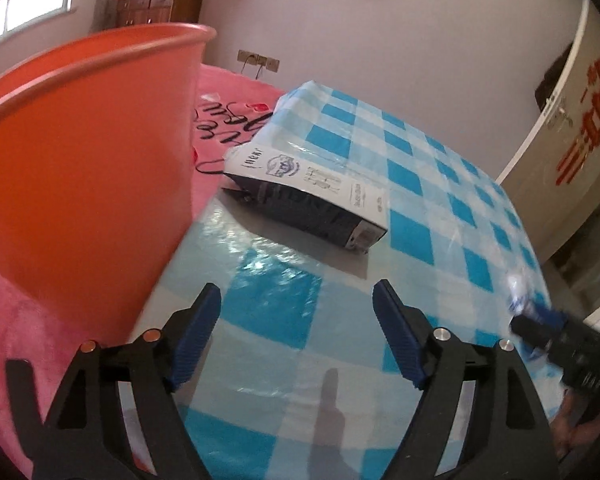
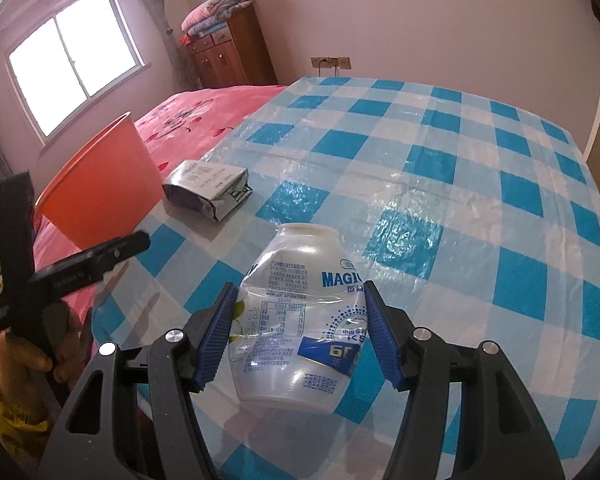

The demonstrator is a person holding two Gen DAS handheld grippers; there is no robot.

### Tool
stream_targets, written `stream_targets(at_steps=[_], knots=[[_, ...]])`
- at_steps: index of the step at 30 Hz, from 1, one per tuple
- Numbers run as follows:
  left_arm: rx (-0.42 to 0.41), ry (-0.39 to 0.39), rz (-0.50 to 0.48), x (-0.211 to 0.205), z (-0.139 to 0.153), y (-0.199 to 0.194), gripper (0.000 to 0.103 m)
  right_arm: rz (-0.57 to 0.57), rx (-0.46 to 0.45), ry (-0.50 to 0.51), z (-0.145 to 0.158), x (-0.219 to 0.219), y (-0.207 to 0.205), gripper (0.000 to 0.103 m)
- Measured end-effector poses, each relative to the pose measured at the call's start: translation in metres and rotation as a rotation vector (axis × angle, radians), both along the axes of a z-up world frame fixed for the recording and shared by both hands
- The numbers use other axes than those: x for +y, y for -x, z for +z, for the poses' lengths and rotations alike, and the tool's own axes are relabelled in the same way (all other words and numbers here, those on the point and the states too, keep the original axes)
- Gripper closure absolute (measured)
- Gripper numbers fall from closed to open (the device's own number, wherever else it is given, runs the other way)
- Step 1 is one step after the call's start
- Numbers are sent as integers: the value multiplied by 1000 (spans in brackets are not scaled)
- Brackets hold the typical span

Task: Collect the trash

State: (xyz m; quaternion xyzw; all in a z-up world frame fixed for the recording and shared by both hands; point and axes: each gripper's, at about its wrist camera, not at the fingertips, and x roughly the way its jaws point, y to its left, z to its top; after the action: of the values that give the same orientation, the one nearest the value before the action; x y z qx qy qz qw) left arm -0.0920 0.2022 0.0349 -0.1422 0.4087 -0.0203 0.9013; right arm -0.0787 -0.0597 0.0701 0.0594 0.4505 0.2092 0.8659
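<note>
Left wrist view, left tongs [image 1: 296,332]: spread wide with nothing between them, angled down over the checked table [image 1: 440,184].
Left wrist view, carton [image 1: 304,200]: a crushed box is seen lying ahead of the tongs, beside the orange bin [image 1: 80,168], probably the next pickup.
Right wrist view, right tongs [image 2: 300,334]: pinched on a crumpled plastic bottle [image 2: 300,320], held just above the table, tilted down.
Right wrist view, bin: placed at the table's left edge, near the carton, likely so trash can be dropped in.

L gripper [image 1: 296,328] jaws apart, empty, R gripper [image 2: 300,332] jaws clamped
</note>
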Motion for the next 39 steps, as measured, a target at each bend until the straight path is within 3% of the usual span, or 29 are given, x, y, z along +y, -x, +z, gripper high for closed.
stream_targets(at_steps=[5,11,15,22,31,35,39], knots=[[23,116,51,-10,1,-23,24,6,12,-17,-6,-4,0,40],[40,158,164,-27,1,-58,24,1,5,-29,-8,-16,0,40],[58,146,260,-33,-1,-79,24,-10,13,-57,-11,-28,-1,40],[93,60,334,-33,-5,-110,24,-26,31,-107,-20,-48,-5,40],[178,-144,263,-39,-9,-151,23,-17,46,-149,-27,-55,-8,40],[177,-163,260,-40,-12,-155,24,-6,49,-149,-29,-53,-11,40],[161,-165,238,-43,-11,-155,41,-9,55,-152,-31,-54,-16,40]])
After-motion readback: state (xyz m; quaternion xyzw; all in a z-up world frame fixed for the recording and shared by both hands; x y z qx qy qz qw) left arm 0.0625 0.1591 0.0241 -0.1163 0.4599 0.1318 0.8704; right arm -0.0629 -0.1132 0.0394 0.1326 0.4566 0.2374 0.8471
